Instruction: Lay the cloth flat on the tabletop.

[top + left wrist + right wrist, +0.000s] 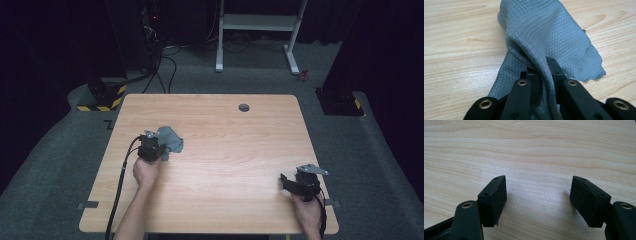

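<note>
A grey quilted cloth (170,138) lies crumpled on the left half of the wooden table (225,135). My left gripper (159,148) is shut on a raised fold of it. In the left gripper view the cloth (541,35) rises from the table and passes between the two black jaws, which pinch it at my left gripper (541,67). My right gripper (286,181) sits low near the table's front right corner. The right gripper view has my right gripper (537,195) open wide, with bare wood between its pads (495,200).
A small round grommet hole (244,107) sits near the table's far edge. Beyond the table stand a white desk frame (257,30), cables on the grey floor and a base with yellow-black tape (102,97).
</note>
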`<state>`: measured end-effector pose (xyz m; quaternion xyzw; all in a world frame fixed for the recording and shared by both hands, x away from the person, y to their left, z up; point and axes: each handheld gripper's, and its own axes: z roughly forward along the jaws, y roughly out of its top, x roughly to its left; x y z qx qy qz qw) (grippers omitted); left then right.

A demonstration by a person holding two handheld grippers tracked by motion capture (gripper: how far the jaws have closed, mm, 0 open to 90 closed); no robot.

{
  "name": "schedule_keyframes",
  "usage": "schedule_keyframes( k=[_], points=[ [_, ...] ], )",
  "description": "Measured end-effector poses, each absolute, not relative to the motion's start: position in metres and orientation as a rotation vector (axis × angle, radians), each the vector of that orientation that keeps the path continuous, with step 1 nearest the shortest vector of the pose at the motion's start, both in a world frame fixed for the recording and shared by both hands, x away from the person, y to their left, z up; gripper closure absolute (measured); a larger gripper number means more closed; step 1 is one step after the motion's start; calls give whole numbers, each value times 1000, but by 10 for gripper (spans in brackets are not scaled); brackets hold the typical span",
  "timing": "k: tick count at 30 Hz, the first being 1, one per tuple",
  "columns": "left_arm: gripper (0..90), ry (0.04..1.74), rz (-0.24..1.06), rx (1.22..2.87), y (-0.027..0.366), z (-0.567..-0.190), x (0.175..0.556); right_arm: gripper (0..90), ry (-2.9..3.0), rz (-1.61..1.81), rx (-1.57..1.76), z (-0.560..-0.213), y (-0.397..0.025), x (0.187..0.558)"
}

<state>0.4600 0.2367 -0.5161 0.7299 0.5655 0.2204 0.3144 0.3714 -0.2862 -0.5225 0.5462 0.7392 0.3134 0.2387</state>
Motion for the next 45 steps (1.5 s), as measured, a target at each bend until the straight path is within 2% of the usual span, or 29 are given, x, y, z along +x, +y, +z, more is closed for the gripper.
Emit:
schedule_keyframes(
  k=[27, 45],
  points=[
    [829, 1276, 464, 1914, 200, -496, 438, 297, 2034, 860, 1482, -523, -286, 372],
    [831, 1115, 358, 1937, 155, -488, 423, 297, 2033, 860, 1484, -523, -286, 372]
  ],
)
